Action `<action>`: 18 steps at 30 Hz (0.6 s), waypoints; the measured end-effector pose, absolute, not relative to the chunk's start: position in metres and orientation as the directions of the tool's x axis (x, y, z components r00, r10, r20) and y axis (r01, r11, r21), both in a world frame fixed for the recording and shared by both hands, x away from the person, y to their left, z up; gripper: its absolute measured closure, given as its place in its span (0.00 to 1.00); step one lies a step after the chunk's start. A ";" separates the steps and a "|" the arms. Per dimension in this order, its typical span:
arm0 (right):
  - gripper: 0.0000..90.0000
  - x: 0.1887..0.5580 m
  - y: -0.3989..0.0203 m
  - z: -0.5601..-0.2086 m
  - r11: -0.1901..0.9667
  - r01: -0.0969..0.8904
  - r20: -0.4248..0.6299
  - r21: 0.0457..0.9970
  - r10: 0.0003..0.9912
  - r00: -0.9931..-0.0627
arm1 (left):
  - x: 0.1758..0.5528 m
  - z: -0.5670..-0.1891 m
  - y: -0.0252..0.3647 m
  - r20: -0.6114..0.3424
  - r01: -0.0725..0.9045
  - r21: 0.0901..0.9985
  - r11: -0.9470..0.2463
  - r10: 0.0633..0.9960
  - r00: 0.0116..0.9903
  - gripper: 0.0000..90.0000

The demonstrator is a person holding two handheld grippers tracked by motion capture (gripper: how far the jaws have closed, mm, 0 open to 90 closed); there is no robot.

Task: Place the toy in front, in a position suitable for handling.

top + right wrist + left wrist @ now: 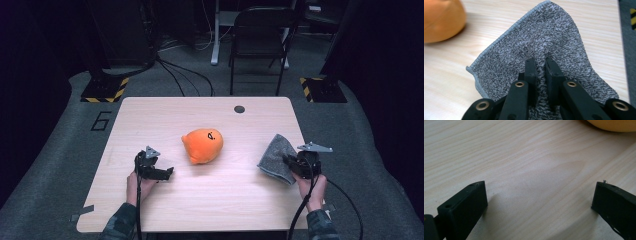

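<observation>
One thin fold of grey cloth [544, 50] is all my right claw [541, 65] pinches; tugged toward the orange plush [202, 145] at ten o'clock, it may slip free

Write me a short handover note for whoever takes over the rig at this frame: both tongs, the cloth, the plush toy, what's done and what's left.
Right tongs: shut on a fold of the grey cloth, which is pinched up near the table's right edge.
Left tongs: open, holding nothing, low over bare wood at front left, the orange plush toy just beyond them.
Done: the cloth is gripped. The toy sits free at mid-table, apart from the cloth.
Left: probably bring the cloth over to the toy, for wiping or covering it; the left tongs look placed to steady the toy.
</observation>
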State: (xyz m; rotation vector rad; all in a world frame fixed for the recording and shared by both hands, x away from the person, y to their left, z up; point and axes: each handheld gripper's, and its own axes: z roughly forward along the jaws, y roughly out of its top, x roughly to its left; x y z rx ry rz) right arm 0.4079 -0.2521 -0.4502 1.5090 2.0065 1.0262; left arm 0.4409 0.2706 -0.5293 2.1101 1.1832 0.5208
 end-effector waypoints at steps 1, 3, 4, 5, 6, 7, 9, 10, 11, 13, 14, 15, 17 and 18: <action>0.90 0.411 -0.255 -0.453 0.127 0.633 0.094 0.764 0.948 -0.303 | 0.441 -0.529 0.271 0.024 0.600 0.704 -0.380 0.857 0.515 0.00; 0.90 0.417 -0.260 -0.460 0.117 0.645 0.087 0.755 0.957 -0.276 | 0.441 -0.529 0.271 0.025 0.597 0.708 -0.377 0.858 0.512 0.00; 0.90 0.417 -0.260 -0.460 0.117 0.645 0.087 0.755 0.957 -0.276 | 0.441 -0.529 0.271 0.024 0.599 0.705 -0.380 0.857 0.515 0.00; 0.90 0.418 -0.261 -0.461 0.107 0.652 0.092 0.751 0.960 -0.263 | 0.441 -0.529 0.271 0.025 0.597 0.708 -0.378 0.858 0.513 0.00; 0.90 0.419 -0.263 -0.463 0.105 0.656 0.085 0.748 0.964 -0.252 | 0.441 -0.529 0.271 0.025 0.597 0.708 -0.378 0.858 0.513 0.00; 0.90 0.421 -0.265 -0.465 0.097 0.660 0.082 0.745 0.968 -0.236 | 0.441 -0.529 0.271 0.025 0.597 0.708 -0.378 0.858 0.513 0.00; 0.90 0.423 -0.268 -0.468 0.084 0.665 0.083 0.742 0.973 -0.216 | 0.441 -0.529 0.271 0.024 0.599 0.705 -0.380 0.857 0.514 0.00; 0.90 0.424 -0.270 -0.470 0.077 0.667 0.082 0.741 0.976 -0.203 | 0.441 -0.529 0.271 0.025 0.597 0.708 -0.378 0.858 0.513 0.00; 0.90 0.425 -0.270 -0.471 0.076 0.667 0.081 0.741 0.976 -0.202 | 0.441 -0.529 0.271 0.025 0.598 0.707 -0.378 0.858 0.513 0.00; 0.89 0.428 -0.273 -0.476 0.073 0.674 0.064 0.735 0.982 -0.176 | 0.441 -0.529 0.271 0.025 0.597 0.707 -0.378 0.858 0.513 0.00; 0.89 0.429 -0.273 -0.478 0.071 0.676 0.061 0.733 0.984 -0.169 | 0.441 -0.529 0.271 0.024 0.601 0.702 -0.381 0.856 0.516 0.00; 0.89 0.430 -0.275 -0.481 0.062 0.680 0.062 0.731 0.986 -0.157 | 0.441 -0.529 0.271 0.023 0.601 0.703 -0.381 0.857 0.515 0.00; 0.88 0.433 -0.276 -0.486 0.060 0.685 0.056 0.727 0.988 -0.146 | 0.441 -0.529 0.271 0.026 0.599 0.702 -0.385 0.854 0.520 0.00; 0.88 0.433 -0.276 -0.488 0.061 0.690 0.048 0.722 0.989 -0.137 | 0.441 -0.529 0.271 0.025 0.598 0.702 -0.386 0.853 0.522 0.00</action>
